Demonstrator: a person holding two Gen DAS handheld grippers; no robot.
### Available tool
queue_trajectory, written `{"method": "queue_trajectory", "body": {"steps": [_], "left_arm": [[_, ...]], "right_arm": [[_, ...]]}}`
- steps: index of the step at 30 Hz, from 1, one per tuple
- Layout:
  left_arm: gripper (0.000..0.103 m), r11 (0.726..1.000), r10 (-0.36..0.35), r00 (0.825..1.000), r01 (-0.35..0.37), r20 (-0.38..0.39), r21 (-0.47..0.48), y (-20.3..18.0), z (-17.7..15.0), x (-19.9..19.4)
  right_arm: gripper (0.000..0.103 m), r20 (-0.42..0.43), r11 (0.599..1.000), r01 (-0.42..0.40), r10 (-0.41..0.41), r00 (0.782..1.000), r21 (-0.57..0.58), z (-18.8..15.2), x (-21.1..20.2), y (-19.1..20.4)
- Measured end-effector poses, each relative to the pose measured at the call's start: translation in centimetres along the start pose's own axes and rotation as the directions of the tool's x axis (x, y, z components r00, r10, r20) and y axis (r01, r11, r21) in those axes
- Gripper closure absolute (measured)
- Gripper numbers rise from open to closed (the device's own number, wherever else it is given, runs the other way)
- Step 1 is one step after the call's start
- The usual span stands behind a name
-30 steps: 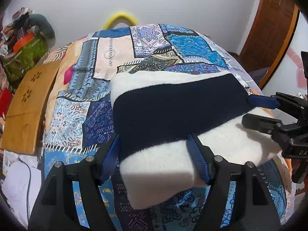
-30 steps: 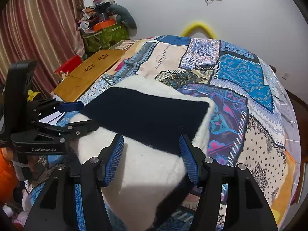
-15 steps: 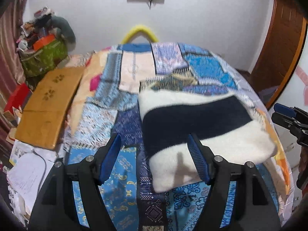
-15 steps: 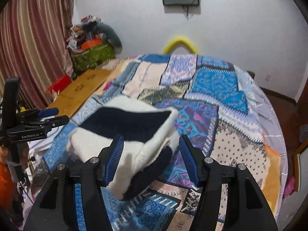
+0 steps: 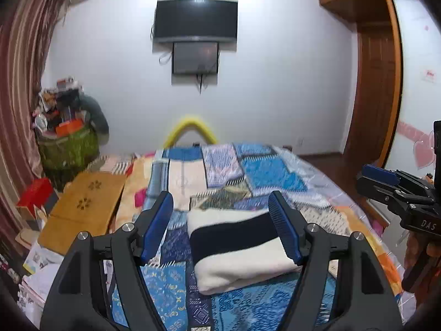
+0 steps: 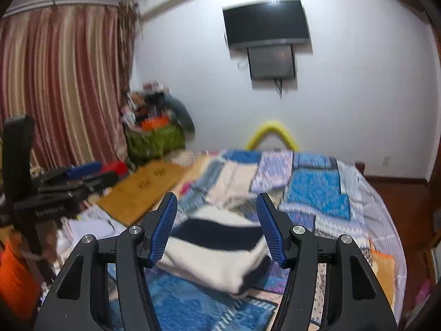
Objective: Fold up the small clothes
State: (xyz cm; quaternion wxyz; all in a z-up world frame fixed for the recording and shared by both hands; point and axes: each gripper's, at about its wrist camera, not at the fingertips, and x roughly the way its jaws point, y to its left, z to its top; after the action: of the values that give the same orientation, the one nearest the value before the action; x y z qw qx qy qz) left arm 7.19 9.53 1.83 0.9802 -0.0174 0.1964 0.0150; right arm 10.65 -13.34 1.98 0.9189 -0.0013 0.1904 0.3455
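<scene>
A folded fleece garment (image 5: 237, 248), cream with a wide navy band, lies flat on the patchwork bedspread (image 5: 270, 176). It also shows in the right wrist view (image 6: 215, 251). My left gripper (image 5: 220, 229) is open and empty, held above and back from the garment. My right gripper (image 6: 216, 226) is open and empty too, raised clear of the garment. Each gripper shows at the edge of the other's view: the right gripper (image 5: 386, 184) at the right, the left gripper (image 6: 74, 179) at the left.
A wooden board (image 5: 85, 209) lies at the bed's left side. A green basket of clutter (image 5: 69, 146) stands in the corner by striped curtains (image 6: 63, 82). A TV (image 5: 195, 20) hangs on the far wall. A wooden door (image 5: 377, 91) is at right.
Both grippers have pulled up and back from the folded garment, which now lies untouched on the bed. The views have tilted up to show the wall and TV.
</scene>
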Motion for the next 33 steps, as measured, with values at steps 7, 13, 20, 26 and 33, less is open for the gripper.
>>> {"method": "queue_trajectory", "body": {"steps": [7,13,20,26,33], "left_arm": [[0.030,0.999,-0.030,0.992,0.033,0.125,-0.023,-1.4,0.6,-5.2],[0.017,1.000,-0.001,0.982,0.004,0.190,-0.019,-2.3,-0.2,-7.5],[0.002,1.000,0.023,0.976,-0.020,0.218,-0.019,-3.0,-1.0,-8.6],[0.000,0.999,0.014,0.976,-0.006,0.219,-0.036,-3.2,-1.5,-9.2],[0.000,0.999,0.020,0.977,-0.012,0.214,-0.040,-3.1,-1.7,-9.0]], "right_arm": [[0.046,0.125,1.000,0.012,-0.010,0.992,-0.012,0.5,-4.0,2.7],[0.032,0.155,0.999,0.038,-0.036,0.987,-0.011,-0.2,-5.0,3.7],[0.009,0.163,0.995,0.100,-0.098,0.982,-0.005,-0.5,-5.3,3.6],[0.001,0.175,0.992,0.126,-0.124,0.977,0.002,-0.8,-6.0,3.5],[0.000,0.177,0.991,0.135,-0.133,0.975,0.002,-0.9,-6.4,3.8]]}}
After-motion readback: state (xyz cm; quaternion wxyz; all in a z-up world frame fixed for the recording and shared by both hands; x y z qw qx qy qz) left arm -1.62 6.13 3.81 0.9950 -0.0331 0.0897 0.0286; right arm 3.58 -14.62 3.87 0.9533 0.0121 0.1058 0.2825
